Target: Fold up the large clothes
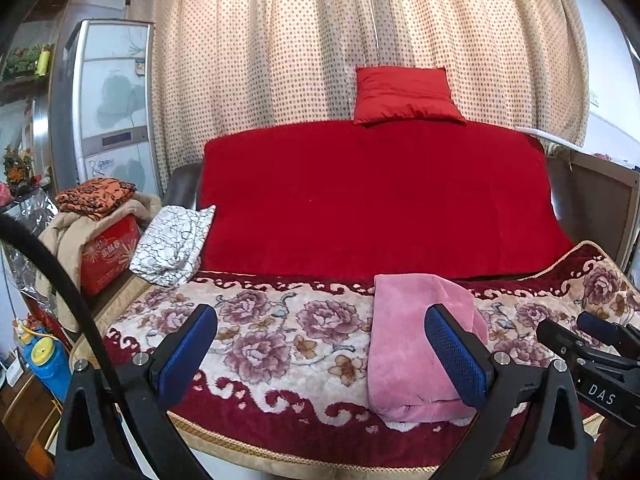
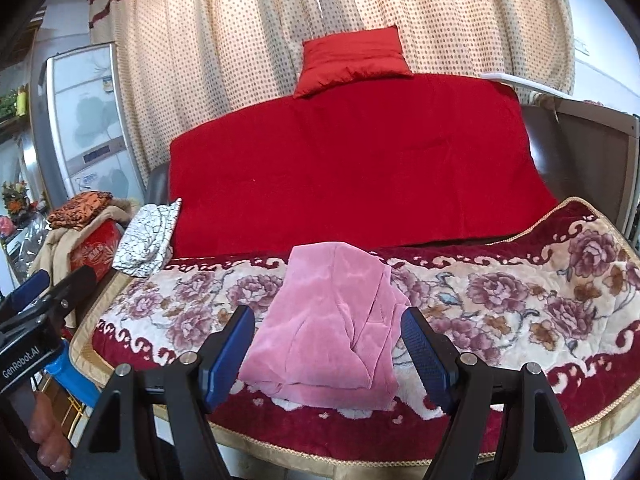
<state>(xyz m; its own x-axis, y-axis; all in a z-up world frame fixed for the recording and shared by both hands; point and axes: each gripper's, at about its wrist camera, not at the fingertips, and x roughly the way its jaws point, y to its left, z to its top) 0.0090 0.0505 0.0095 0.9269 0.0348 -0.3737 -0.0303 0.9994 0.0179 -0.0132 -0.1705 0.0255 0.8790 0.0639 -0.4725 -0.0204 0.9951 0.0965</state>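
Observation:
A pink velvet garment point(image 1: 416, 344) lies folded into a compact stack on the floral sofa cover point(image 1: 280, 344); it also shows in the right wrist view point(image 2: 328, 328). My left gripper point(image 1: 322, 354) is open and empty, held above the seat to the left of the garment, its right finger in front of the stack's right part. My right gripper point(image 2: 332, 358) is open and empty, its fingers either side of the garment's near end, above it. The right gripper shows at the left wrist view's right edge point(image 1: 592, 344), the left gripper at the right wrist view's left edge point(image 2: 44, 292).
A red blanket point(image 1: 372, 200) covers the sofa back, with a red cushion point(image 1: 404, 96) on top. A white patterned cloth point(image 1: 172, 244) lies on the left armrest. Folded orange clothes point(image 1: 96, 196) sit on a red box point(image 1: 108, 256) beside a fridge point(image 1: 112, 96). Dotted curtains hang behind.

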